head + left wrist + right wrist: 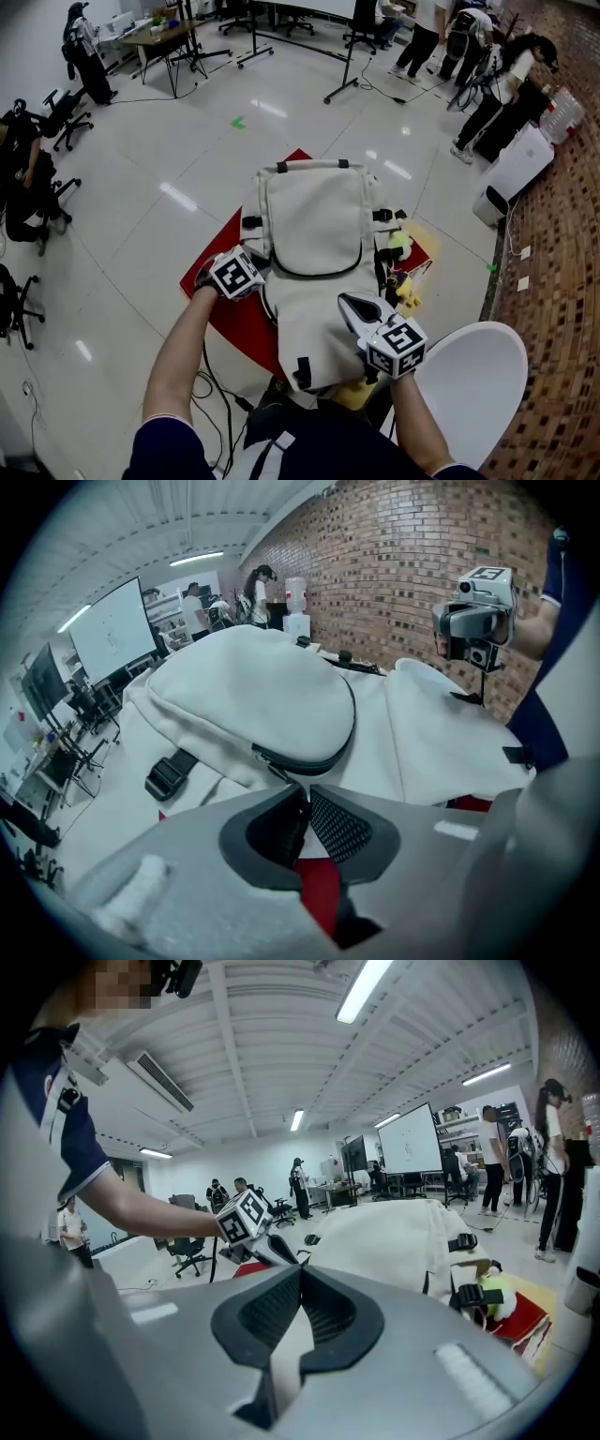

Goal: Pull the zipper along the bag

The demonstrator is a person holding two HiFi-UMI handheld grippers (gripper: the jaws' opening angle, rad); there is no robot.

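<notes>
A cream backpack (314, 225) lies flat on a red mat (234, 323), with a dark zipper (314, 273) curving round its front pocket. My left gripper (263, 274) is at the bag's left edge, where that zipper ends. In the left gripper view its jaws (306, 792) are pinched together on the small zipper pull (273, 762), with the zipper (330, 750) running away just beyond. My right gripper (346, 299) rests on the bag's lower panel; its jaws (300, 1272) are shut, with cream fabric showing under them. Whether fabric is pinched I cannot tell.
Yellow and green items (403, 251) lie at the bag's right side beside black strap buckles (382, 216). A white round seat (473, 384) stands at the lower right. Office chairs (42, 202), stands and several people fill the floor beyond.
</notes>
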